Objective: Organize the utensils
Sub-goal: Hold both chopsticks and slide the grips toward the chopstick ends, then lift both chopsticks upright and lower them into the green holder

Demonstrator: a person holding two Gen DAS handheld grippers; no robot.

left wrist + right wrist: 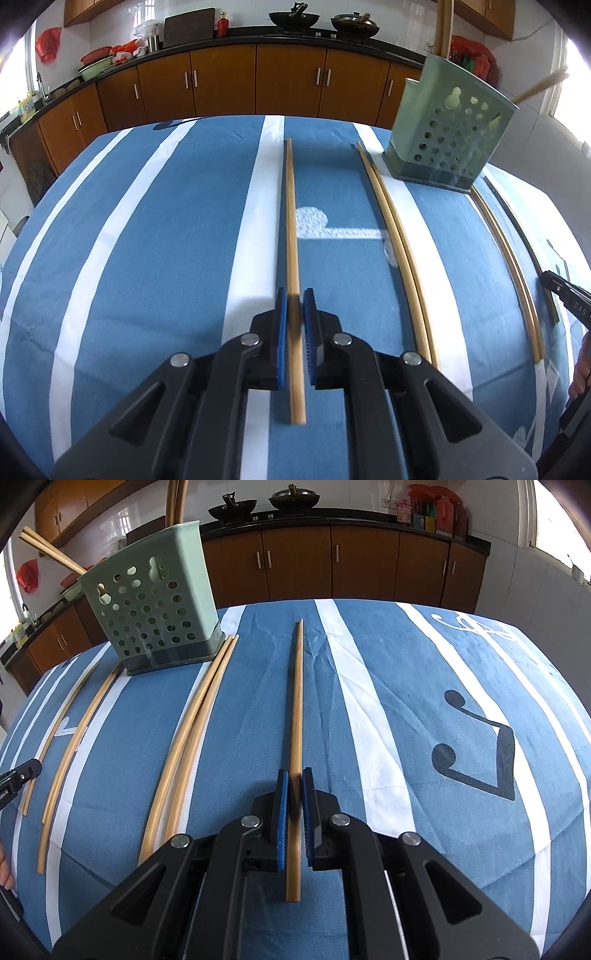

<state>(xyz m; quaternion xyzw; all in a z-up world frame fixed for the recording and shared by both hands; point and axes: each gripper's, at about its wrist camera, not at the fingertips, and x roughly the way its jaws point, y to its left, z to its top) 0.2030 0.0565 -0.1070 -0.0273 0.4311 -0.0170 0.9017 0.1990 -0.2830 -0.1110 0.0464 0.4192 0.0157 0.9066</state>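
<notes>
Left gripper [295, 295]: black frame, blue ribbed pads, jaws clamped on a single long bamboo chopstick [291, 229] that runs straight ahead from between the pads along a white stripe of the blue-and-white striped tablecloth [147, 240]; its near end sticks out behind the pads, and whether the far end rests on the cloth I cannot tell. Right gripper [293, 775]: same build, jaws clamped on a second bamboo chopstick [297, 701], likewise pointing ahead over the blue cloth, near end protruding behind the pads. Pale green perforated plastic utensil holder [447, 136] stands upright at the far part of the table, between the two grippers' lines of sight, with several bamboo sticks already leaning out of its top [51, 552]. A pair of loose bamboo chopsticks [399, 240] lies side by side on the cloth just beside the holder's left base as seen from the left wrist; another pair [188, 738] lies at its other side, far tips close against the base. Background: brown wooden kitchen cabinets [221, 81] under a dark countertop, two black woks [295, 18] on the stove.
</notes>
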